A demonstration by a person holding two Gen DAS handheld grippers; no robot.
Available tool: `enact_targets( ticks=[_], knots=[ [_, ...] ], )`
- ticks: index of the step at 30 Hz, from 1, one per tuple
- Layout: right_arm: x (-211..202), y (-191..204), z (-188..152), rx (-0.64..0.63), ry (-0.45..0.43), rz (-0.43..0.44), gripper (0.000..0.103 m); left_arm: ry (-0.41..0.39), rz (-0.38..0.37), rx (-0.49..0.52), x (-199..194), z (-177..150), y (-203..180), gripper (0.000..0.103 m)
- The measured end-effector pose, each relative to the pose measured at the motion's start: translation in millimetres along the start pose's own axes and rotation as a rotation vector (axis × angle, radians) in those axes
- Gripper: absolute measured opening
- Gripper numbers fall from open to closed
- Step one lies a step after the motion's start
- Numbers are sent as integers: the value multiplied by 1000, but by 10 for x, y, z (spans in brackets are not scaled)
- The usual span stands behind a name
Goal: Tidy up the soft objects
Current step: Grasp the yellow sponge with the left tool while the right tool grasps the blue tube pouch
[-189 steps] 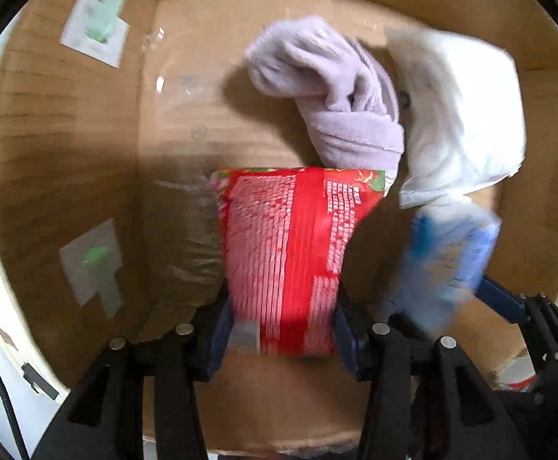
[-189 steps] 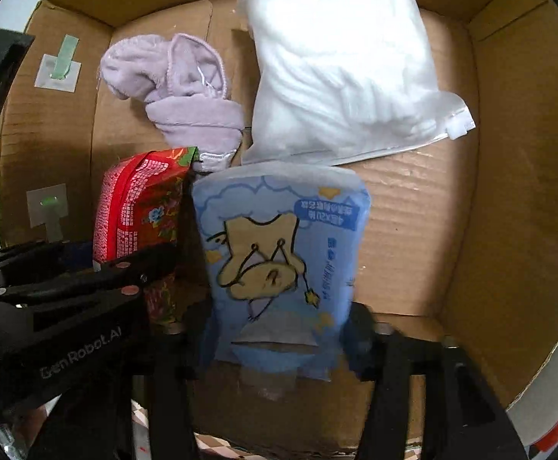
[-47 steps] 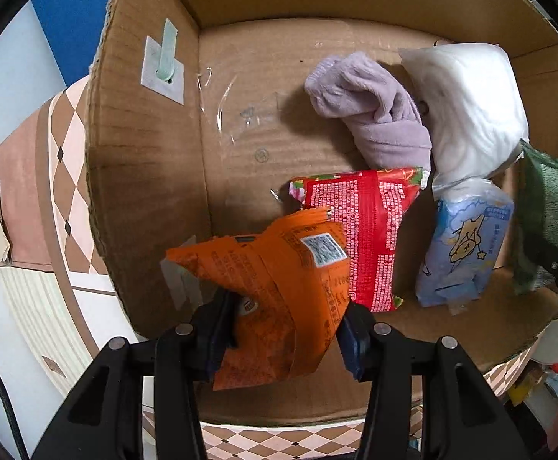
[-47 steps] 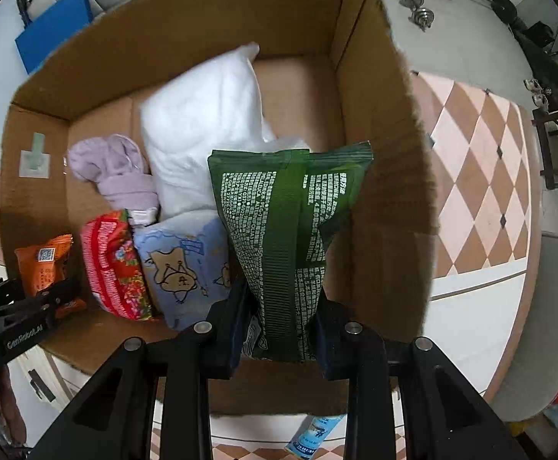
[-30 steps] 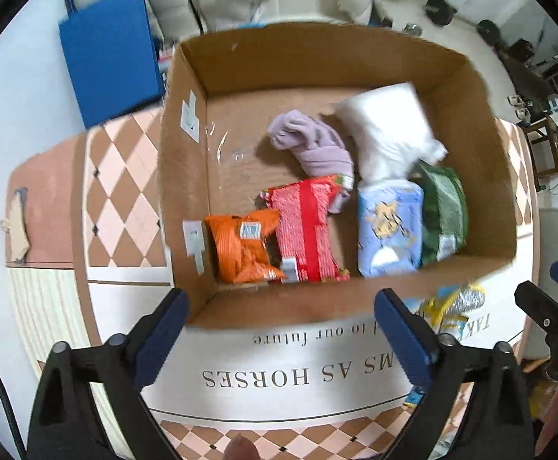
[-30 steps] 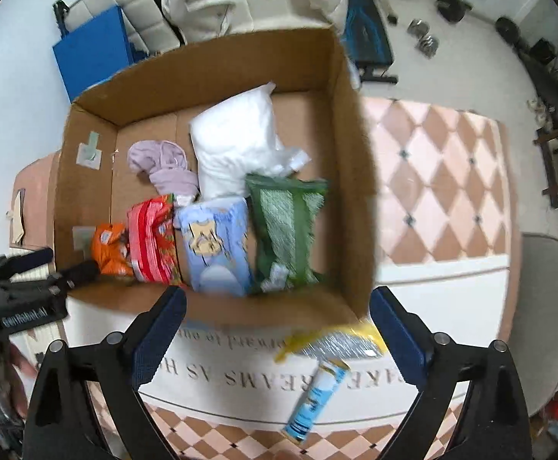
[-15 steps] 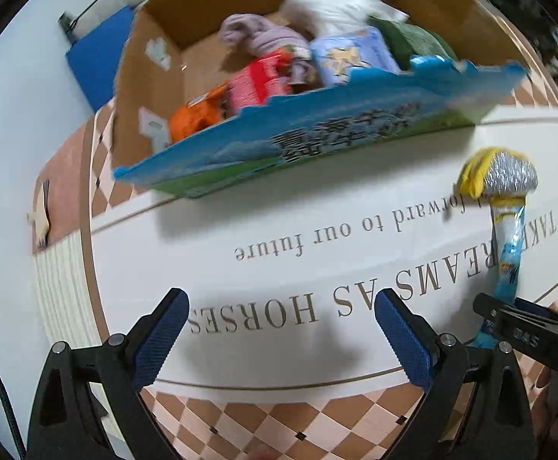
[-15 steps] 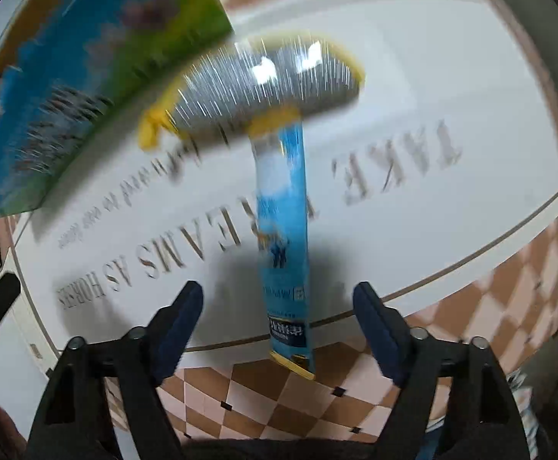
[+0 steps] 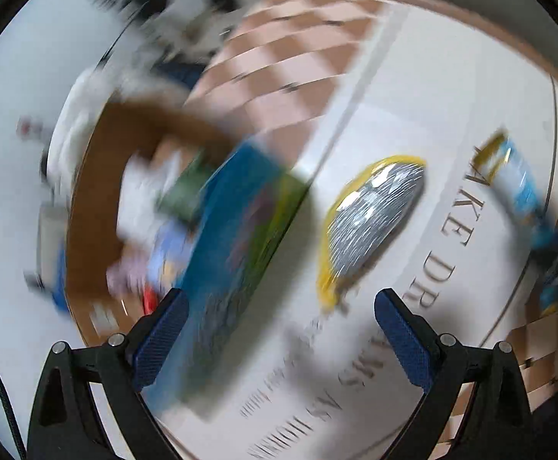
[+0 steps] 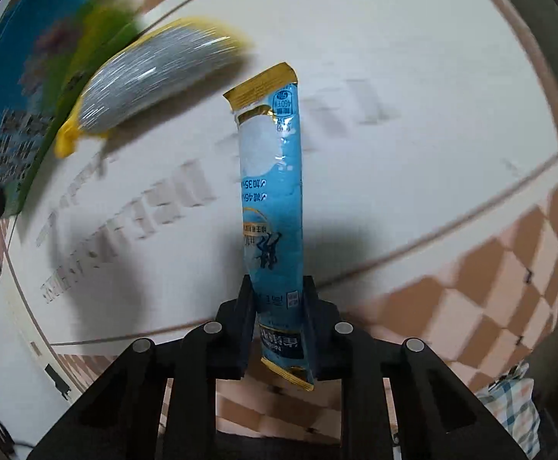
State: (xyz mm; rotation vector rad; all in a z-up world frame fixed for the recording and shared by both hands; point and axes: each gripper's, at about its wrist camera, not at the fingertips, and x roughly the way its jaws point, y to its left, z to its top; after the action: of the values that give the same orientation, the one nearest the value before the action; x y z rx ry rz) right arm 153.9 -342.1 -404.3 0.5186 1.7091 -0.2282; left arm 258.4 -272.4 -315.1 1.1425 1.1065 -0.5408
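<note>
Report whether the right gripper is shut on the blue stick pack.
Shut on it: the right gripper clamps the blue stick pack near its lower end, both fingers pressing its sides.

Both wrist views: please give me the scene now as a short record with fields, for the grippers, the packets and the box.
right gripper: shut on the blue stick packet, near its lower end
left gripper: open, holding nothing
silver and yellow packet: lying on the white tablecloth, beyond the open left fingers
cardboard box: beside the silver packet, soft items inside, blurred
image quality: left wrist view strongly motion-blurred
</note>
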Motion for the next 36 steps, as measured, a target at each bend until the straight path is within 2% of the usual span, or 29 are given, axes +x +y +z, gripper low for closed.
enact_targets(
  ticks=[3,6,11,17,19,20,21,22,27,32,36],
  knots=[
    [-54,-372,1,67,-7,5,24,-16,34,143,83,282,-232,99],
    [-62,-675,-22,116,-10,28,24,-4,19,242,194,543,-412,99],
    [-105,-908,-45,152,-16,65,24,48,-14,301,381,723,-618,99],
    [-87,-1000,-98,182,-35,89,24,99,-45,363,624,741,-739,99],
    [-80,-1038,-87,180,-31,93,24,121,-65,356,695,734,-735,84],
    [-77,-1036,-90,178,-30,95,24,138,-84,337,717,728,-712,72],
    [-76,-1028,-91,176,-30,96,24,135,-108,311,700,736,-687,51],
    [-46,-978,-102,174,-30,96,24,156,-137,272,699,733,-646,47],
    [-94,-951,-75,145,-26,93,24,185,-242,80,654,547,-518,47],
    [-117,-853,-50,98,-18,76,24,358,-454,-316,697,-57,-320,47],
    [-77,-736,-13,47,7,53,24,460,-585,-540,743,-575,-281,47]
  ],
)
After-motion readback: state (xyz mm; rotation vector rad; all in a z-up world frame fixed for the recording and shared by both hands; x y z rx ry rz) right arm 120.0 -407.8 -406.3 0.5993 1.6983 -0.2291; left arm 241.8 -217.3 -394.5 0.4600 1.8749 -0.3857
